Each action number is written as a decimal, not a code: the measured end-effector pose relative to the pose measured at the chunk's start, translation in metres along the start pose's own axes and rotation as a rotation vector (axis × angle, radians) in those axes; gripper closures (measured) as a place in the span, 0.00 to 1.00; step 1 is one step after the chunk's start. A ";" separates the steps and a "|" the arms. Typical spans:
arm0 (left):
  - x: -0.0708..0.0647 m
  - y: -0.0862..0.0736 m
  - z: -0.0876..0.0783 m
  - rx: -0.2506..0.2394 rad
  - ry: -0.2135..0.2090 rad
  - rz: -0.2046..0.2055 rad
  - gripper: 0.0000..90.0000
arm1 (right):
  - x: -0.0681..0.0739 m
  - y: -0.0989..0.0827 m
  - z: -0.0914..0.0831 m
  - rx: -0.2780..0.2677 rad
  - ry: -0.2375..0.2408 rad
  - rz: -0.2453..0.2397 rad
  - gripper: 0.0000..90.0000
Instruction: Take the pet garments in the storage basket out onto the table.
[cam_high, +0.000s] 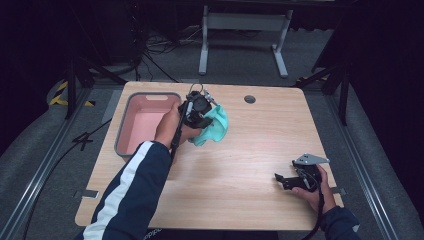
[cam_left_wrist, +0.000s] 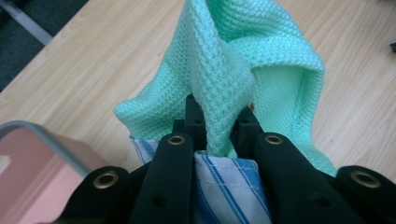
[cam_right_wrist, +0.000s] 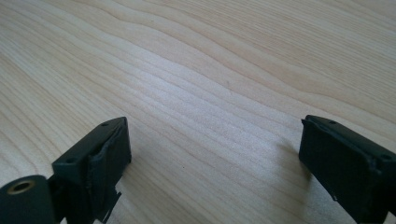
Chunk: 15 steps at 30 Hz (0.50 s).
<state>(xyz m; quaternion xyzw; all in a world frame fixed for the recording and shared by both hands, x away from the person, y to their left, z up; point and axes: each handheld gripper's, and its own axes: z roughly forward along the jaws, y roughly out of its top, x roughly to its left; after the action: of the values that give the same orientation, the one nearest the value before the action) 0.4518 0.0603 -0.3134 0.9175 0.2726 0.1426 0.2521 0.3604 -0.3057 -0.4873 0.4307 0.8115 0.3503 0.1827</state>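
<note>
- Left gripper (cam_high: 204, 116): we see its jaws clamped tight on a fold of the mint-green cloth (cam_high: 215, 127), lifting it above the table (cam_high: 240, 165) just beside the right rim of the pink tub (cam_high: 145, 122), toward the far left part of the tabletop.
- From the left gripper view we find the green cloth (cam_left_wrist: 233, 79) pinched between the black fingers (cam_left_wrist: 243, 123), with a blue-and-white striped cloth (cam_left_wrist: 229, 186) caught just below it between the jaw arms.
- We see a corner of the pink tub (cam_left_wrist: 32, 158) at the lower left of that view.
- Right gripper (cam_high: 286, 181): we see it near the table's near right corner, well apart from the cloth, its jaws spread wide and holding nothing.
- In the right gripper view, bare wood grain (cam_right_wrist: 210, 93) lies between the fingers (cam_right_wrist: 107, 149).
</note>
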 end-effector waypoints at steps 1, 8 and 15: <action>-0.002 0.001 0.003 0.004 -0.003 0.002 0.91 | 0.000 0.000 0.000 0.000 0.000 0.000 0.11; -0.014 0.005 0.023 0.029 -0.023 0.013 0.90 | 0.000 0.000 0.000 0.000 0.000 0.000 0.11; -0.023 0.007 0.047 0.064 -0.034 0.017 0.90 | 0.000 0.000 0.000 0.000 0.000 0.000 0.11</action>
<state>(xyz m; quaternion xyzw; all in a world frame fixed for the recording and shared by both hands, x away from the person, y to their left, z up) 0.4549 0.0242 -0.3520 0.9297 0.2647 0.1203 0.2260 0.3605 -0.3057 -0.4873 0.4306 0.8115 0.3502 0.1828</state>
